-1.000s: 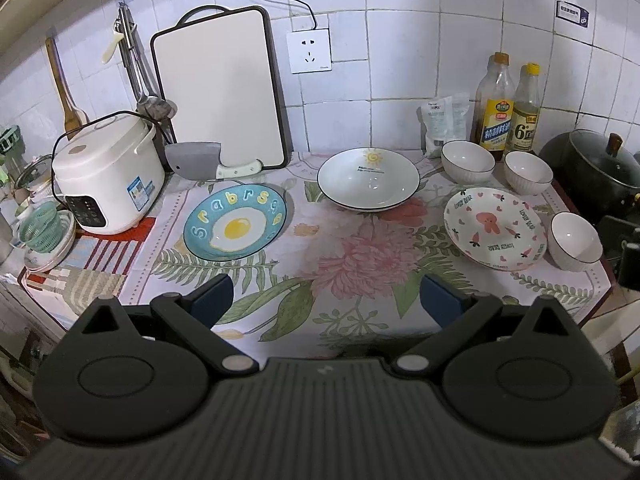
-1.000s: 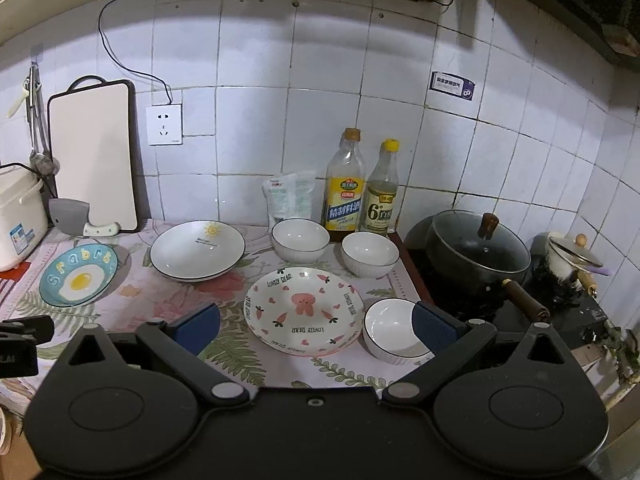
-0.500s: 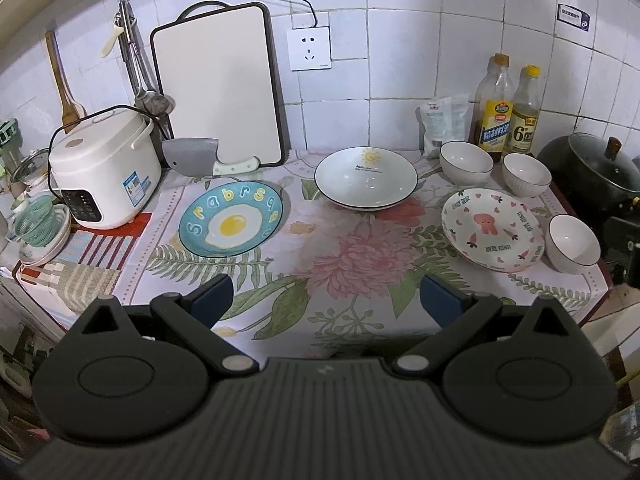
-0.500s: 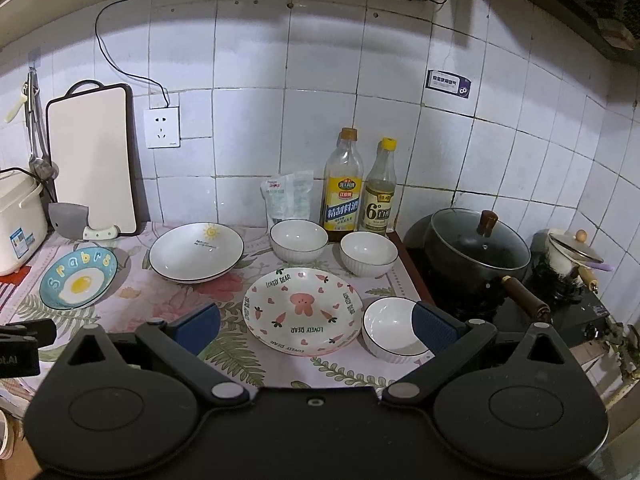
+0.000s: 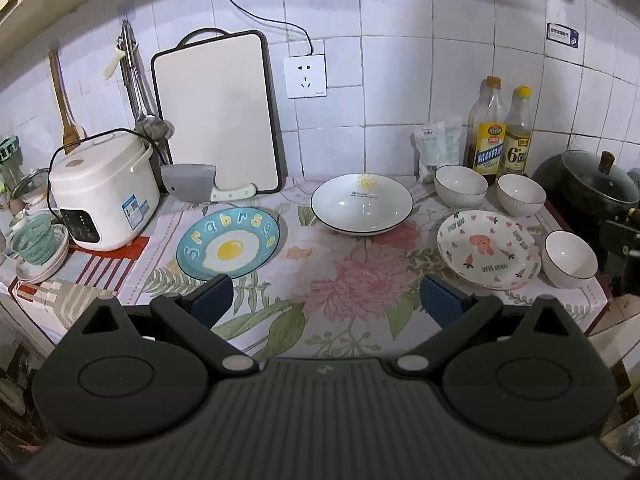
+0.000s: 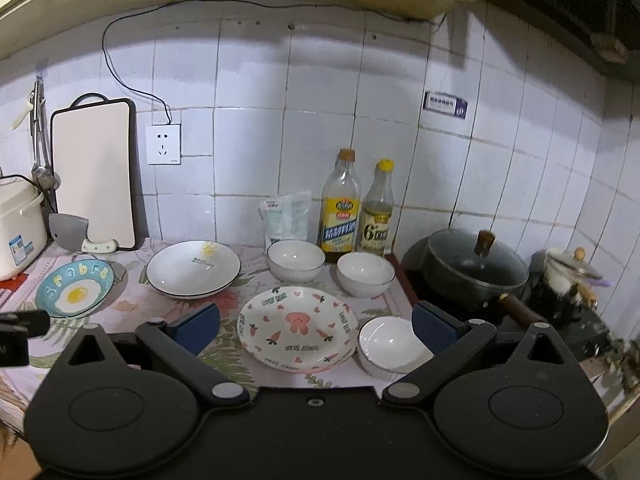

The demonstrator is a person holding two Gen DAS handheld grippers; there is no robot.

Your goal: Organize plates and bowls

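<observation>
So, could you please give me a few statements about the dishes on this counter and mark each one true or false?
1. The egg-print plate lies beside the rice cooker. True.
2. The three small white bowls are stacked together. False: one bowl, a second and a third sit apart on the cloth.
3. The left gripper is open and holds nothing. True.
4. The right gripper is shut on the rabbit-print plate. False: its fingers are spread, holding nothing.
5. The sun-print dish sits on the cutting board. False: it rests on the floral cloth; the board leans against the wall.
</observation>
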